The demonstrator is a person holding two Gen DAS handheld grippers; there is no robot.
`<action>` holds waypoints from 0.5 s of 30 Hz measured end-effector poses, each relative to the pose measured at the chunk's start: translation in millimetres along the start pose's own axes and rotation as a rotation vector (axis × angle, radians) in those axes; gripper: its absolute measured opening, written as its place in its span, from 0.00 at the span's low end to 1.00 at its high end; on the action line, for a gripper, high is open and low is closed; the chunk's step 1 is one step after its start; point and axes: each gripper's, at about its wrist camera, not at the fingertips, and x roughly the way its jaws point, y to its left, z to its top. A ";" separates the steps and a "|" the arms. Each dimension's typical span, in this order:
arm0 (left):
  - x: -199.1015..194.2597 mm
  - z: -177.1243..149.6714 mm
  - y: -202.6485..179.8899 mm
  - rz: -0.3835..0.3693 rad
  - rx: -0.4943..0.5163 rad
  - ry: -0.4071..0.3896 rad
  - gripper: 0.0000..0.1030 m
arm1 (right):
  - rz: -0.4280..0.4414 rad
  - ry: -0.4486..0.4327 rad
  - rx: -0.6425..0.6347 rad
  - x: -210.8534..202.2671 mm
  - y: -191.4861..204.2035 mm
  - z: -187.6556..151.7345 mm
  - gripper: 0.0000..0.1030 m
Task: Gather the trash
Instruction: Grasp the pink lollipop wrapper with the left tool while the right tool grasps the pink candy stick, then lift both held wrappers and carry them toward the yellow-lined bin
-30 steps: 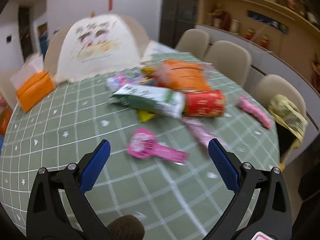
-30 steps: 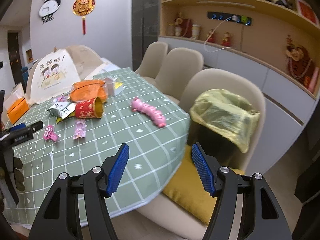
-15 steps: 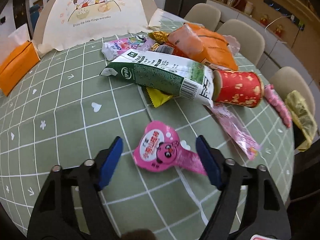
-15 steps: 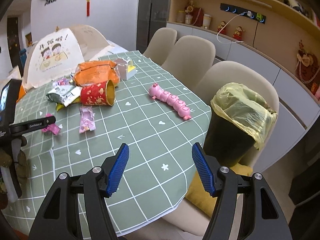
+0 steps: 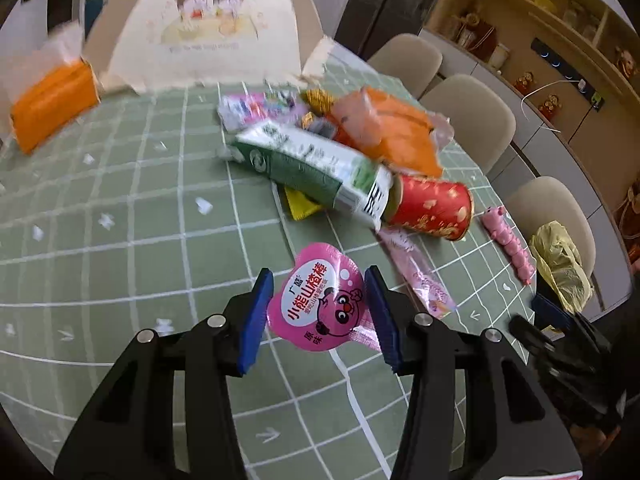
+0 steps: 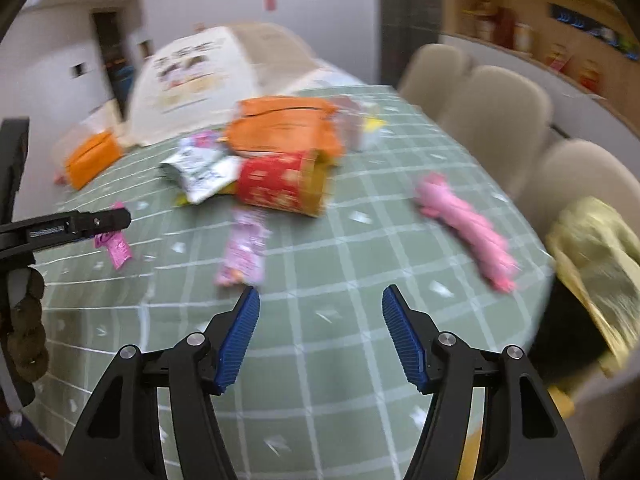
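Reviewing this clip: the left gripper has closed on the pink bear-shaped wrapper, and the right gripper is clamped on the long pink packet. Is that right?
Not quite. The right gripper holds nothing: the right wrist view shows its jaws apart over bare tablecloth, with the long pink packet lying beyond them. The rest stands: the left wrist view shows the left gripper closed on the pink bear-shaped wrapper.

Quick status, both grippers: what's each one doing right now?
Left gripper: shut on the pink bear-face wrapper, which looks lifted off the table.
Right gripper: open, holding nothing, above the green tablecloth.
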 end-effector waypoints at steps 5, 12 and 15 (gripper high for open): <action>-29.4 -3.6 0.6 0.076 -0.009 -0.040 0.44 | 0.097 0.048 -0.076 48.4 28.6 23.5 0.53; -48.8 -11.4 4.1 0.121 -0.041 -0.059 0.44 | 0.113 0.151 -0.103 94.4 40.4 36.1 0.34; -49.0 -10.5 2.1 0.123 -0.044 -0.064 0.44 | 0.170 0.180 -0.104 93.2 35.8 32.9 0.19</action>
